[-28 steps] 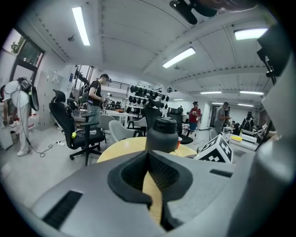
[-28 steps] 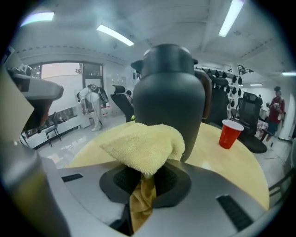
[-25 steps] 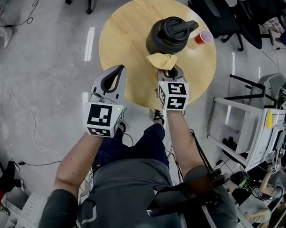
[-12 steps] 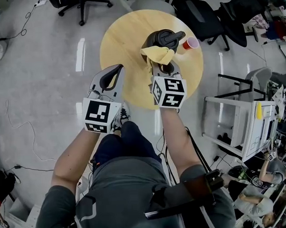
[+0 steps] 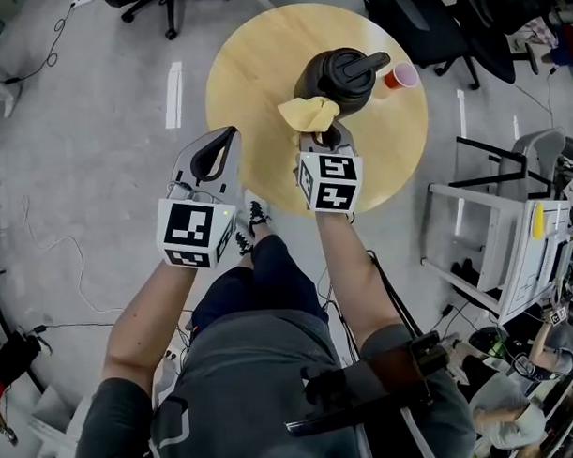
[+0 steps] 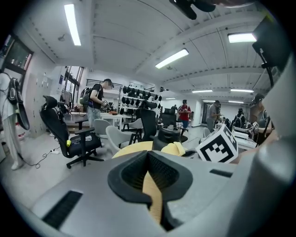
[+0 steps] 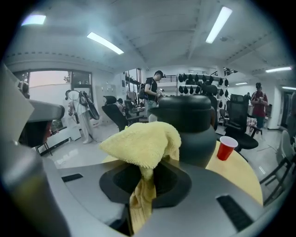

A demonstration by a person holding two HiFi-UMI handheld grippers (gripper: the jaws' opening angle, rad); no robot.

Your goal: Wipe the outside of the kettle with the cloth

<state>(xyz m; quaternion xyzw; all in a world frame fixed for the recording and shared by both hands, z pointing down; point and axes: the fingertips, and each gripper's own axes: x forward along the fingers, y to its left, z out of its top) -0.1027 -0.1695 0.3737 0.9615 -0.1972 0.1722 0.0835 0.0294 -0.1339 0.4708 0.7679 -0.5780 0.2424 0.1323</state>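
A black kettle with its lid handle on top stands on the round wooden table. My right gripper is shut on a yellow cloth, which bunches above the jaws just in front of the kettle's near side; I cannot tell if they touch. In the right gripper view the cloth hangs down between the jaws of the right gripper, with the kettle right behind. My left gripper is shut and holds nothing, over the table's near left edge. It points toward the kettle.
A red cup stands on the table right of the kettle, also in the right gripper view as the cup. Office chairs ring the table's far side. A white rack stands at the right. People stand far off in the room.
My right gripper has lifted the cloth from near the kettle's base up along its near side. The left gripper has risen slightly beside it.
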